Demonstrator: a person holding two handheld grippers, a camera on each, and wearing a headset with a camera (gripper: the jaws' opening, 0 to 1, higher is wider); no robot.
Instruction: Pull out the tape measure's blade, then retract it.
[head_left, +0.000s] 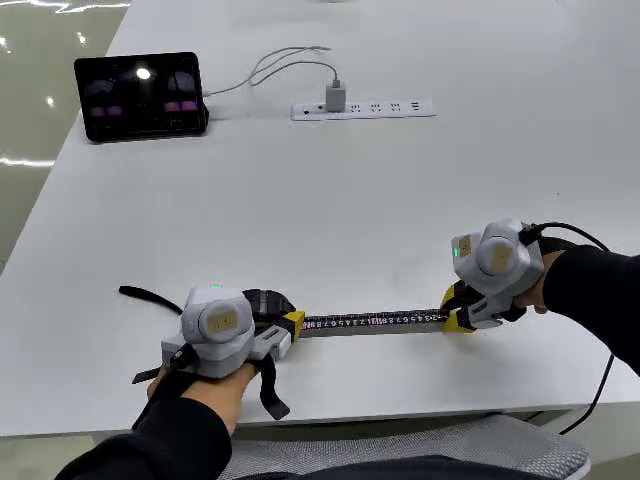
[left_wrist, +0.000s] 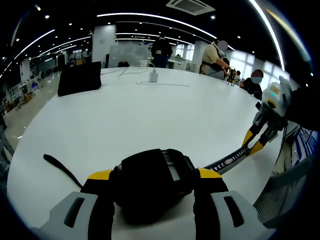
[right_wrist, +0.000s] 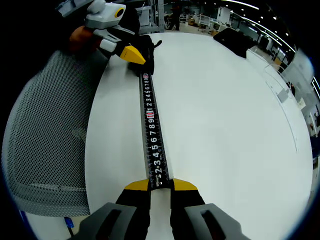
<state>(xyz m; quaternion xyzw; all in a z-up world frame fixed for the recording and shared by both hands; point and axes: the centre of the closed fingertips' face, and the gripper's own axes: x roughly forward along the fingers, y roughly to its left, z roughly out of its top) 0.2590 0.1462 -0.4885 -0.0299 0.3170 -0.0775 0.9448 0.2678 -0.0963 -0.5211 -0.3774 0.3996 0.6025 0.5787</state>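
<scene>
A black tape measure case (left_wrist: 152, 182) rests on the white table near its front edge, and my left gripper (left_wrist: 155, 177) is shut on it; in the head view the case (head_left: 268, 305) sits between the yellow-tipped jaws of the left gripper (head_left: 285, 328). Its blade (head_left: 372, 321) lies flat on the table, running right to my right gripper (head_left: 452, 308), which is shut on the blade's end. The numbered blade (right_wrist: 151, 127) stretches away from the right gripper (right_wrist: 160, 185) toward the left gripper (right_wrist: 131, 54). A black strap (head_left: 148, 296) trails from the case to the left.
A dark tablet (head_left: 140, 95) stands at the far left of the white table (head_left: 400, 200). A white power strip (head_left: 362, 108) with a plugged-in charger and cable lies at the back centre. A grey mesh chair (right_wrist: 47, 135) is below the front edge. People stand far off.
</scene>
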